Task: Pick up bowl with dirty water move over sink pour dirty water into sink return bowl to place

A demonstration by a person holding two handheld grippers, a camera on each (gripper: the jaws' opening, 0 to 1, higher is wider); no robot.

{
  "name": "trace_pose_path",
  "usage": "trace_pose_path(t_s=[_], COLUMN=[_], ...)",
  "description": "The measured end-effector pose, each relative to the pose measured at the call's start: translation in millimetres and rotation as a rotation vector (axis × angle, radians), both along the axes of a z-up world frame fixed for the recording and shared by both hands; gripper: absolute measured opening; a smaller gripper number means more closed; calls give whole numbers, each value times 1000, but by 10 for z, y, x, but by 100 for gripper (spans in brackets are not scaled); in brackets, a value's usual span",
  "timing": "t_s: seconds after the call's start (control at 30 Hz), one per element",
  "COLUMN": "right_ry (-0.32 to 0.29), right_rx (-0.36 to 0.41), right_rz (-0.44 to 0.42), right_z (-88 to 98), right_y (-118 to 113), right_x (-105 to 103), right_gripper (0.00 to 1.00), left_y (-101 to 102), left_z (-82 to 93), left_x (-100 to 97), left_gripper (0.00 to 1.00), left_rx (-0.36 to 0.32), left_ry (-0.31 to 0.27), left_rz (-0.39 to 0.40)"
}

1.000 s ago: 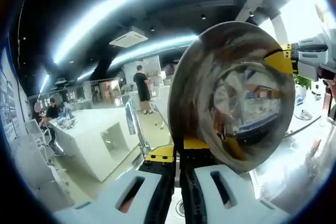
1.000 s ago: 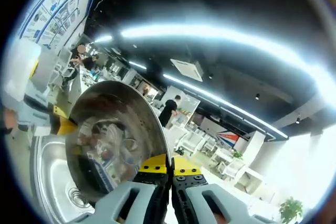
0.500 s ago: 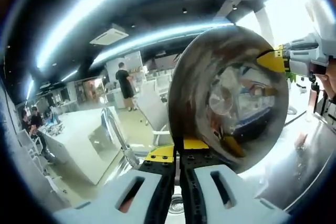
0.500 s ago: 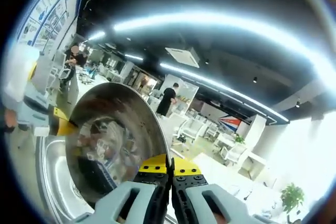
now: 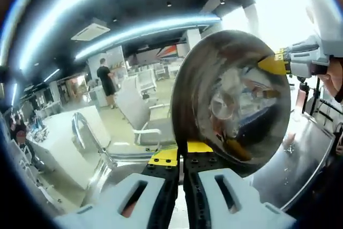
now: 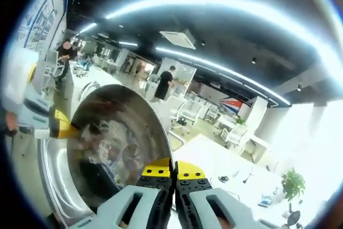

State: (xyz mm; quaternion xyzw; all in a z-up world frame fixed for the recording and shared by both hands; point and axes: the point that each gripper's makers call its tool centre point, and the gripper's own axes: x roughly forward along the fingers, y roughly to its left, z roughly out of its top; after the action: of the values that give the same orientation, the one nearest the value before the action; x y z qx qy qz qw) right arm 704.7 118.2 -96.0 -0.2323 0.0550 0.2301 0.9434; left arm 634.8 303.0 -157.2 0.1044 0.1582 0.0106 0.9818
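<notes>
Behind the tipped bowl (image 5: 233, 97) the office had swung sideways, both grippers (image 5: 180, 167) (image 6: 174, 178) pinching its rim over the sink (image 5: 300, 159), pour seemingly finished.

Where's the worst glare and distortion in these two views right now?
Left gripper view: window light blows out the top right, behind the right gripper; the ceiling lights smear into arcs. Right gripper view: lower right washes out white; the light strips bow across the top. In both, the bowl shows warped mirror reflections.

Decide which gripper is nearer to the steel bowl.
Neither: both grip it. The left gripper pinches the bowl at one rim edge; the right gripper pinches the opposite edge.
</notes>
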Motion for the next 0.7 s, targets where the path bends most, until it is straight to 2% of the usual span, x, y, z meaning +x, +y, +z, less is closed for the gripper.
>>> trace_pose_path(t_s=[0.13, 0.3, 0.47, 0.63, 0.7], right_ry=[60, 106, 122, 166, 205], right_rx=[8, 13, 24, 25, 23], right_rz=[-38, -77, -110, -150, -173], right_z=[-105, -228, -298, -382, -437], right_y=[-257, -564, -841, -1094, -1208], right_x=[36, 44, 20, 1, -16], right_gripper=[0, 0, 0, 0, 0], left_y=[-269, -532, -800, -1047, -1159], left_z=[-85, -135, -183, -244, -278], left_x=[79, 157, 193, 215, 215], left_gripper=[0, 0, 0, 0, 0], left_rx=[-2, 10, 12, 26, 47], left_ry=[40, 70, 78, 92, 107], left_rz=[-49, -92, -136, -174, -193])
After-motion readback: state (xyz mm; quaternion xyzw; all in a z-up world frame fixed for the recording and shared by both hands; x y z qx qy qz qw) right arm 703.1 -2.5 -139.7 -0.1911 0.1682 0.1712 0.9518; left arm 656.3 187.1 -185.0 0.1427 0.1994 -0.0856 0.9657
